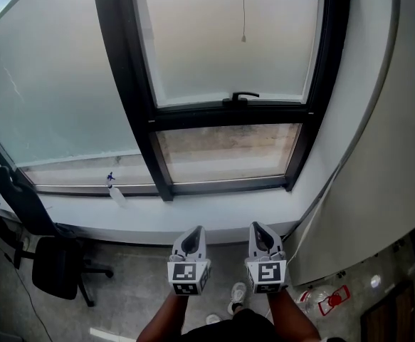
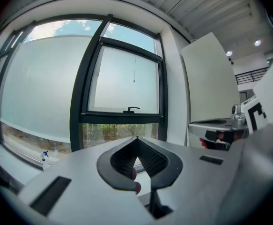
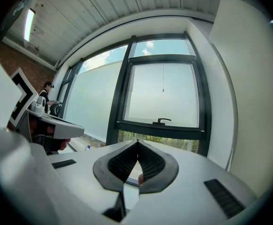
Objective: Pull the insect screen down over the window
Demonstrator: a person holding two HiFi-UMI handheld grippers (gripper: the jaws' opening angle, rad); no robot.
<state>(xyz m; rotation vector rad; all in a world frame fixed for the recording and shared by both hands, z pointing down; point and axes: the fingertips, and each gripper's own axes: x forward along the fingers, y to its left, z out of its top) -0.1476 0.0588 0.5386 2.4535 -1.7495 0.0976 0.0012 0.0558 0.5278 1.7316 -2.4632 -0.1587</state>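
A black-framed window (image 1: 228,112) faces me, with a pale screen or blind covering its upper pane and a thin pull cord (image 1: 243,38) hanging in front of it. The cord also hangs in the left gripper view (image 2: 134,81) and the right gripper view (image 3: 163,90). A black handle (image 1: 240,97) sits on the sash's lower bar. My left gripper (image 1: 193,235) and right gripper (image 1: 258,231) are side by side below the sill, well short of the window. Both are shut with nothing between the jaws (image 2: 136,138) (image 3: 137,142).
A white sill (image 1: 193,209) runs under the window with a small spray bottle (image 1: 114,189) on it. A black office chair (image 1: 54,266) stands at the lower left. A white wall or panel (image 1: 378,155) rises on the right. Bottles and a red item (image 1: 333,299) lie on the floor.
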